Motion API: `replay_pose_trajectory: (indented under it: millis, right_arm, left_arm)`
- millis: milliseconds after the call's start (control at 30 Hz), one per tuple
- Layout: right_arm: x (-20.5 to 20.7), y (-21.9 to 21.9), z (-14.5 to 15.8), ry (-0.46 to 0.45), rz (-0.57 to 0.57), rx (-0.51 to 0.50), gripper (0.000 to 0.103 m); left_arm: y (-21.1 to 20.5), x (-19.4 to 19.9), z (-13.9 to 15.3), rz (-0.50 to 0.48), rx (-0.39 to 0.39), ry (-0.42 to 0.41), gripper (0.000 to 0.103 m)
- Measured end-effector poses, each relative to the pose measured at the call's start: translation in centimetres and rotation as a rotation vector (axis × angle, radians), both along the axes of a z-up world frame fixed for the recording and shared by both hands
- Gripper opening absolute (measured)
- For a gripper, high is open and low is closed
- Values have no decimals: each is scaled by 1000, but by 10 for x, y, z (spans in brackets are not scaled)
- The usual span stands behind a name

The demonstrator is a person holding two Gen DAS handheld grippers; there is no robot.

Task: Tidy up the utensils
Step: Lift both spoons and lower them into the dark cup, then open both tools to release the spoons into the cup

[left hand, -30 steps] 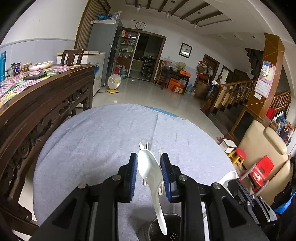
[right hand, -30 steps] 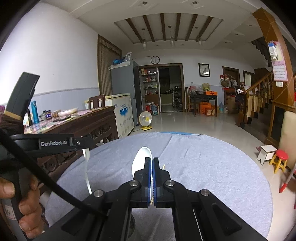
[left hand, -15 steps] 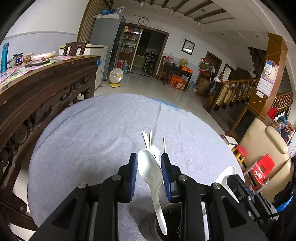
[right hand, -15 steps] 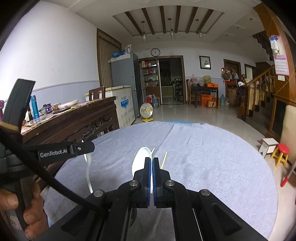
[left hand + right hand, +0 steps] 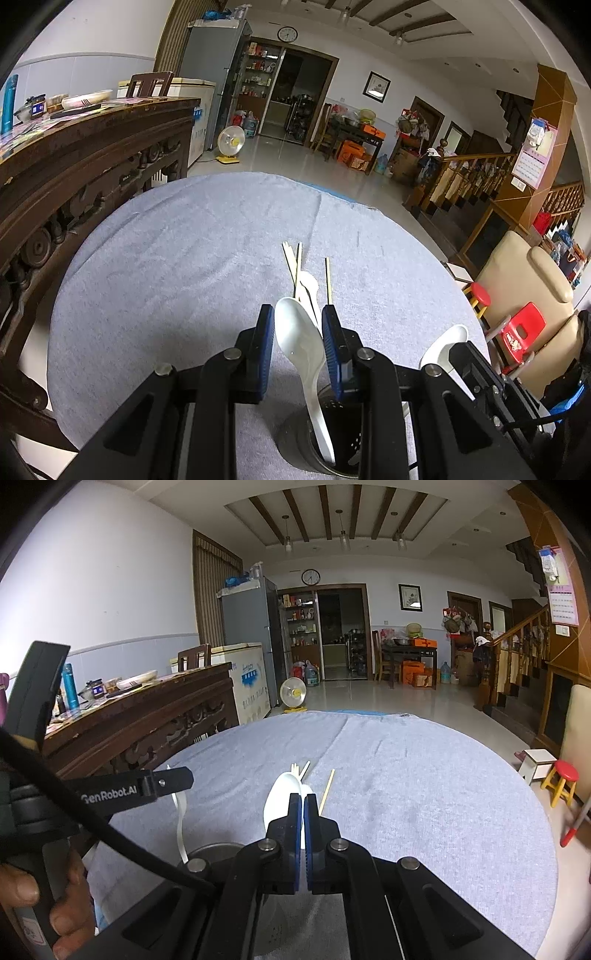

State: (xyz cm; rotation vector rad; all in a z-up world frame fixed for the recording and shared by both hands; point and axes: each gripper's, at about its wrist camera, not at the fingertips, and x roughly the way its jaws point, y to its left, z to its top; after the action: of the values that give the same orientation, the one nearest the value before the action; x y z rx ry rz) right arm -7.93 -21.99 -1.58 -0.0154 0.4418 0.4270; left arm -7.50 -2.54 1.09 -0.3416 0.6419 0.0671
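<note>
— Spoons first: where are they?

— One white spoon [image 5: 300,343] sits between the pads of the left tongs [image 5: 298,334], bowl up and handle pointing down into a metal holder [image 5: 341,439] on the counter [image 5: 166,266]. The handle reaches inside the holder's rim.

— Are the left tongs gripping it?

— Yes, they are closed partway on the spoon's bowl, blue pads against its sides.

— And the right tongs?

— The right tongs [image 5: 303,812] are pressed fully together on a second white spoon [image 5: 280,797]; its bowl sticks up just beyond the tips. From the left wrist view that same spoon shows at the lower right, next to the holder.

— Anything else on the counter?

— Past the tongs, a third spoon [image 5: 309,286] lies flat on the grey cloth [image 5: 221,236], with chopsticks [image 5: 293,258] across and beside it. One single chopstick [image 5: 327,277] lies just to the right of the others, apart from them.

— Who holds the left tongs?

— A hand [image 5: 55,915] wraps their handle at the lower left of the right wrist view. The holder's rim shows just beside it, with the first spoon's handle hanging down toward it.

— What stands to the left?

— A dark carved sideboard [image 5: 92,158], cluttered on top, well apart from the utensils.
</note>
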Motion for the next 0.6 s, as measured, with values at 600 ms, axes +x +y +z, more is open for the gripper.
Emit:
replay_pose_trajectory:
  millis: [600]
  right_arm:
    - [-13, 0, -2, 12, 14, -1, 2]
  left_arm:
    - [0, -12, -2, -1, -6, 4, 27]
